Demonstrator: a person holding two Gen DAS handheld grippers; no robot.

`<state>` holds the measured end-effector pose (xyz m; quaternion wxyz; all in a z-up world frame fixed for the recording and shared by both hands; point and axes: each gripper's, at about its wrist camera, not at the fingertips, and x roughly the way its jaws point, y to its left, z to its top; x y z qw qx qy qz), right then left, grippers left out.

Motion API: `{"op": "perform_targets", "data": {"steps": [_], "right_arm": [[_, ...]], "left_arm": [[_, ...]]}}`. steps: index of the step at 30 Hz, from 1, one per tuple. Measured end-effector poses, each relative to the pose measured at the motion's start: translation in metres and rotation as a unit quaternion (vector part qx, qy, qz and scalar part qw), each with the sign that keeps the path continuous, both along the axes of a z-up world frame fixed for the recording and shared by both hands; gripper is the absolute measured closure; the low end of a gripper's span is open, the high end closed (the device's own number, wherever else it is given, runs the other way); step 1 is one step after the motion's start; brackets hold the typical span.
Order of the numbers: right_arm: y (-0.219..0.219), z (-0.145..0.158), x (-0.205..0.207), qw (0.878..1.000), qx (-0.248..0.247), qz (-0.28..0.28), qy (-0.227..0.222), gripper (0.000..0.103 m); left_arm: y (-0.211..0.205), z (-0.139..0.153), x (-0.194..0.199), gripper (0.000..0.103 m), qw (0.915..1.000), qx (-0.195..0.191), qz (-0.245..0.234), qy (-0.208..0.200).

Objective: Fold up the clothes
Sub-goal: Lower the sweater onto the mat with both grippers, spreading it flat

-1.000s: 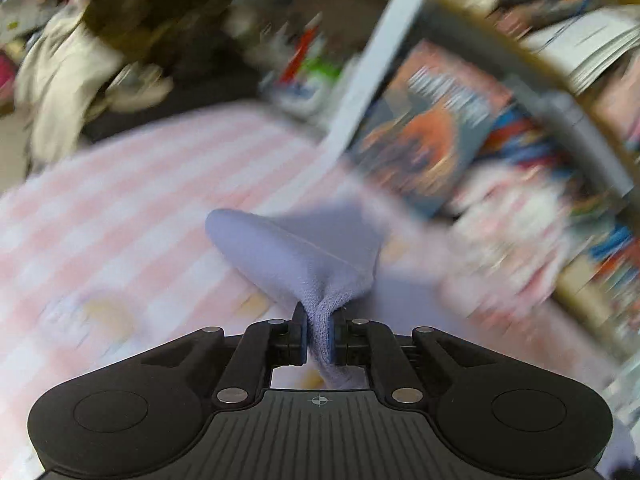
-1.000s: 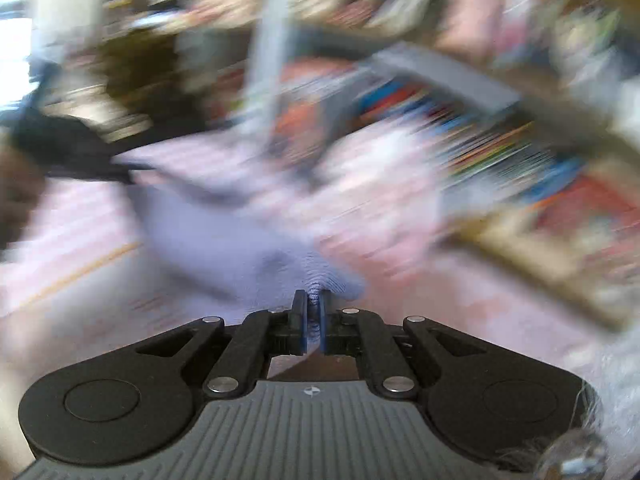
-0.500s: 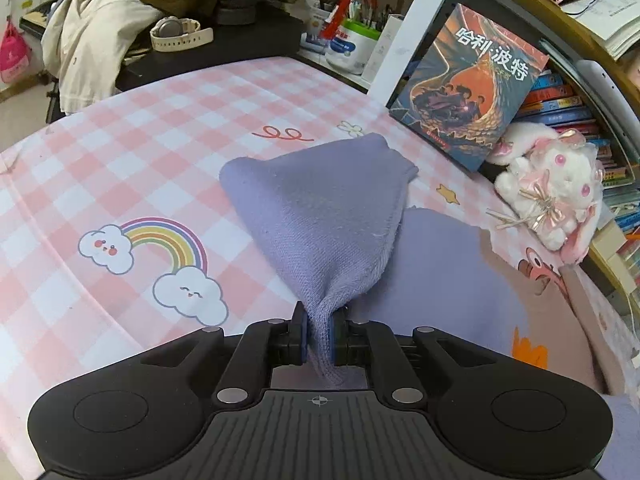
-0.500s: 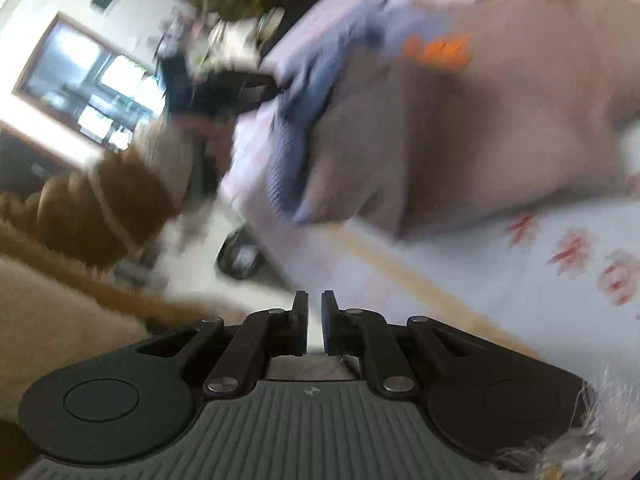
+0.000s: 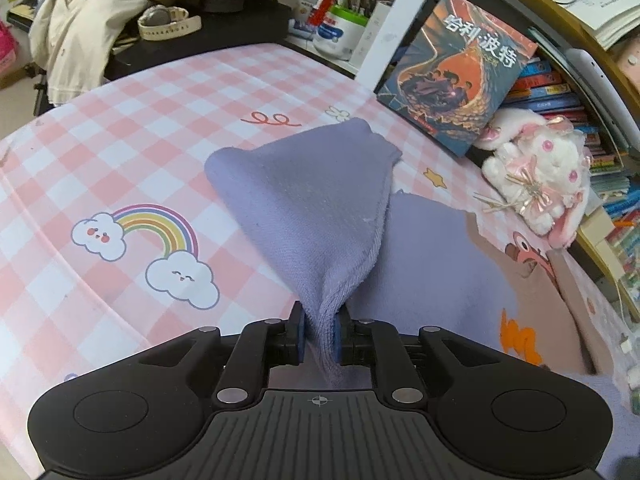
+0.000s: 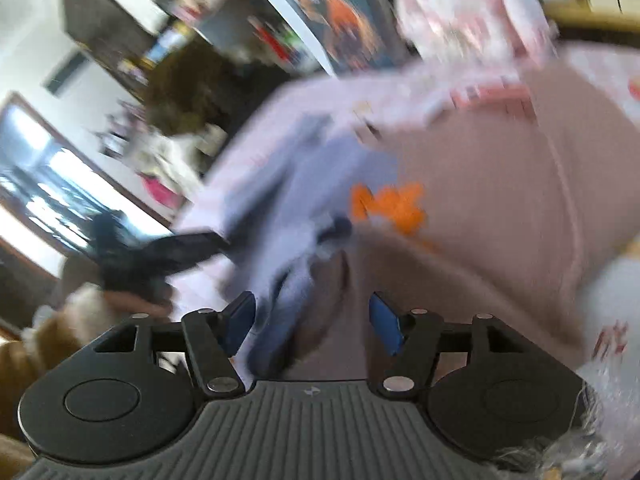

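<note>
The sweater (image 5: 440, 264) lies on a pink checked sheet (image 5: 120, 128), its lilac sleeve (image 5: 312, 200) lifted off the sheet and drawn to a bunch between the fingers of the left gripper (image 5: 319, 340), which is clamped tight on the cloth. The left view is sharp and shows what the right one cannot: the sleeve's cuff end spreads wide and hangs over the sheet near a rainbow print (image 5: 156, 232), while the sweater's lilac shoulder and tan body with orange lettering run off to the right, toward a plush rabbit (image 5: 540, 168) and a book (image 5: 460, 72) leaning against crowded shelves. The right view is heavily blurred; it shows the right gripper (image 6: 312, 320) with its blue pads (image 6: 386, 322) spread wide apart, holding nothing, with a lilac fold of the sweater (image 6: 480, 200) between or just beyond them; the blur hides whether they touch. It also shows the left gripper (image 6: 180, 248) from outside as a dark smear at the sleeve's far end, and a broad stretch of tan body to the right. Open sheet lies to the left of the sleeve and ahead of it; the right edge is hemmed in by the shelves, rabbit and book.
</note>
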<state>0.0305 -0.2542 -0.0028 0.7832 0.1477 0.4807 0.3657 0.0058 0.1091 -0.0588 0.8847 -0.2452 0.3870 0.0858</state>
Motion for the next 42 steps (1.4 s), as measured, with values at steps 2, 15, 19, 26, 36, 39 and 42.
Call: {"op": "perform_targets", "data": {"steps": [2,15,19,26,36,39,42], "right_arm": [[0.003,-0.012,-0.007,1.000,-0.006,-0.016,0.022,0.089],[0.026,0.008,-0.135,0.992,-0.116,-0.044,0.023,0.073],[0.023,0.003,-0.164,0.988,-0.131,-0.056,0.062,0.062],[-0.014,0.036,-0.161,0.969,-0.075,-0.234,0.033,0.023],[0.115,-0.011,-0.109,0.932,-0.313,-0.177,-0.052,0.052],[0.116,-0.023,-0.100,0.927,-0.323,-0.178,-0.076,0.099],[0.083,-0.008,-0.085,0.918,-0.295,-0.249,-0.091,0.099]], "left_arm": [[0.002,0.000,0.001,0.088,0.9999,-0.001,-0.016,-0.003],[0.024,-0.006,0.010,0.089,0.9940,-0.032,-0.103,-0.018],[0.029,-0.007,0.012,0.088,0.9906,-0.033,-0.132,-0.018],[0.033,-0.006,0.007,0.088,0.9859,-0.029,-0.164,-0.017],[0.014,-0.002,0.009,0.096,0.9840,0.041,-0.173,-0.018],[0.018,-0.003,0.016,0.096,0.9865,0.037,-0.158,-0.020],[0.024,-0.003,0.031,0.096,0.9890,0.036,-0.142,-0.021]]}}
